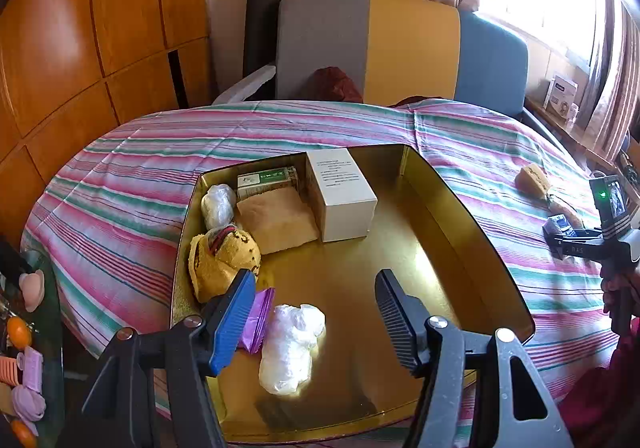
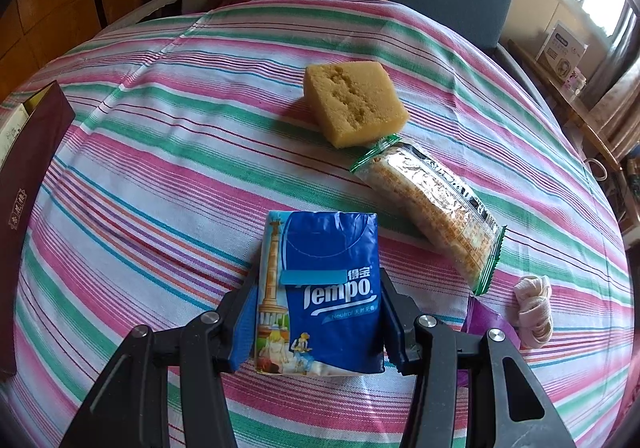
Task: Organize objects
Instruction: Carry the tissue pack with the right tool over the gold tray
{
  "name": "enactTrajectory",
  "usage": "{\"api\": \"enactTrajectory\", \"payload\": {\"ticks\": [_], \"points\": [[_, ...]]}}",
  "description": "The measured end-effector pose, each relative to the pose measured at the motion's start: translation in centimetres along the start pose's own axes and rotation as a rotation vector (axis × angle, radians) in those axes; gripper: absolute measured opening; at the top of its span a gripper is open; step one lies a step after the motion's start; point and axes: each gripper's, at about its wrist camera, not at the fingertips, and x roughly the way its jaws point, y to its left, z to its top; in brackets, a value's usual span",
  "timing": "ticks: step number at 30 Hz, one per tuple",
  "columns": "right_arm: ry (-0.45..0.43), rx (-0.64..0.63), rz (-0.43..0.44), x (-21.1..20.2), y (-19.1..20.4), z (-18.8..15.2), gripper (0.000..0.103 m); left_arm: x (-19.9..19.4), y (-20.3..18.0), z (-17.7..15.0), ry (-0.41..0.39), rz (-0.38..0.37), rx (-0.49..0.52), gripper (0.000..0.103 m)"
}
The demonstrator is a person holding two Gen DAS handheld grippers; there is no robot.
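Note:
My left gripper (image 1: 316,308) is open and empty above the gold tin box (image 1: 460,208). Below it lie a white plastic bundle (image 1: 290,348) and a purple packet (image 1: 258,318). The box also holds a white carton (image 1: 340,194), a brown pad (image 1: 276,220), a green-white pack (image 1: 268,182), a yellow cloth (image 1: 220,260) and a clear-wrapped lump (image 1: 218,204). My right gripper (image 2: 318,312) is shut on a blue Tempo tissue pack (image 2: 320,288) just above the striped cloth. It also shows in the left wrist view (image 1: 560,232) at the right edge.
A yellow sponge (image 2: 354,102), a wrapped cracker bar (image 2: 432,204), a pink hair tie (image 2: 534,308) and a purple wrapper (image 2: 484,322) lie on the striped tablecloth (image 2: 160,168). The box's maroon side (image 2: 24,188) is at the left. A tri-colour sofa (image 1: 400,44) stands behind.

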Motion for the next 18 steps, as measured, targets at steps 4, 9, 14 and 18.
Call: {"api": "enactTrajectory", "payload": {"ticks": [4,9,14,18], "points": [[0.0,-0.007,-0.008,0.0,0.0,0.0,0.052,-0.2,0.2,0.1,-0.005,0.002,-0.003,0.063],[-0.002,-0.013,-0.016,0.2,-0.3,0.0,0.052,-0.6,0.8,0.2,-0.013,0.001,-0.01,0.063],[-0.006,-0.021,-0.047,0.2,0.0,0.1,0.052,-0.9,2.1,0.0,-0.016,0.004,-0.033,0.063],[0.003,-0.007,-0.082,0.0,0.4,0.1,0.052,-1.3,3.3,-0.3,-0.017,0.007,-0.056,0.063]]}}
